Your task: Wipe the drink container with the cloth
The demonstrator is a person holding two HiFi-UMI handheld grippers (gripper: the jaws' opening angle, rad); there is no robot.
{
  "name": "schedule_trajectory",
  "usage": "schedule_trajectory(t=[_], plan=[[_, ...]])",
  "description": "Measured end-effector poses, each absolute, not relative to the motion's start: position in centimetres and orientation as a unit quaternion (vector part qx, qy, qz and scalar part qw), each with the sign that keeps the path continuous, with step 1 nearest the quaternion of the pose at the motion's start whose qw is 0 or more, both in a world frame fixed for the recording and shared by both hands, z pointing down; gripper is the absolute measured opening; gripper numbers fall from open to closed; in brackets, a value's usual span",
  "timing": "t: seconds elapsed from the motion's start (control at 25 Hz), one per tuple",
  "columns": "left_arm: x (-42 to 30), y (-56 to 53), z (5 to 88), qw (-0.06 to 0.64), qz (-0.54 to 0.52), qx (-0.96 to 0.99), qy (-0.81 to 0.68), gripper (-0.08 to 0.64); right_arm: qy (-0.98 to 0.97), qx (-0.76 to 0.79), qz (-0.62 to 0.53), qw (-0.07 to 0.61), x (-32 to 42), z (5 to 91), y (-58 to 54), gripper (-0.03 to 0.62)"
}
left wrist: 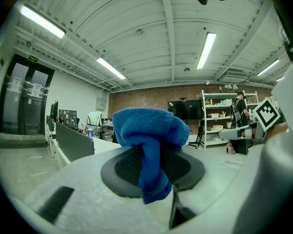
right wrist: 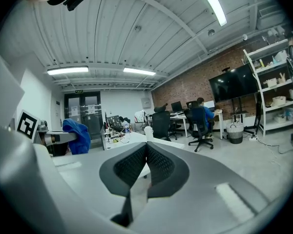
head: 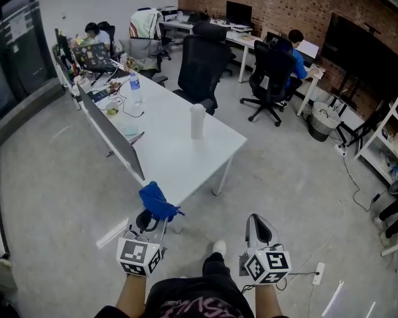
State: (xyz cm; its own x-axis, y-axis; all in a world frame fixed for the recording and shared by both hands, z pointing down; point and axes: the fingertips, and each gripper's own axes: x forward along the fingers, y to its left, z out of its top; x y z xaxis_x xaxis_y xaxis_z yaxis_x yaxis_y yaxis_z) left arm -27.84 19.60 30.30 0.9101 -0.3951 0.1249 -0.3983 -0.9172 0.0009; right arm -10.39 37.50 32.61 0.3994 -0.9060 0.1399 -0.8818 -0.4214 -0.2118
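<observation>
Closest to me, my left hand-held gripper [head: 149, 220] is clamping the blue cloth [head: 158, 201]. Its jaws are pressing together on one narrow fold, while the rest is bunching above the pads and hanging a little below them. The drink container [head: 197, 120], a white tumbler, is standing on the white counter [head: 172, 161] toward its right edge, well apart from both my tools, and nothing is touching it. My right hand-held gripper [right wrist: 146, 159] is fully closed and is carrying nothing. Farther back on the same counter a water bottle [head: 135, 88] is standing among small clutter.

I am judging that the wiping is not yet begun, and I am seeing three dangers. Because only a thin fold is pinched, the cloth may be pulled out of the jaws once it is rubbing on the container. Because the container is tall and is standing free, a sideways push from the cloth may tip it or slide it toward the near edge. Because the right jaws are shut, they are not ready to steady it.

The container is standing upright, with its long axis vertical and its top pointing at the ceiling.
</observation>
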Motion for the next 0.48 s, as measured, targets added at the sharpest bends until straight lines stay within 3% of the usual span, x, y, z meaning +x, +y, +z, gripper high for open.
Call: schedule_trajectory(t=[0.48], plan=[[-25.8, 18.0, 30.7, 0.004, 0.071, 0.978, -0.198, 0.1, 0.54, -0.83, -0.124, 0.065, -8.1, 33.0, 35.0, -0.003]])
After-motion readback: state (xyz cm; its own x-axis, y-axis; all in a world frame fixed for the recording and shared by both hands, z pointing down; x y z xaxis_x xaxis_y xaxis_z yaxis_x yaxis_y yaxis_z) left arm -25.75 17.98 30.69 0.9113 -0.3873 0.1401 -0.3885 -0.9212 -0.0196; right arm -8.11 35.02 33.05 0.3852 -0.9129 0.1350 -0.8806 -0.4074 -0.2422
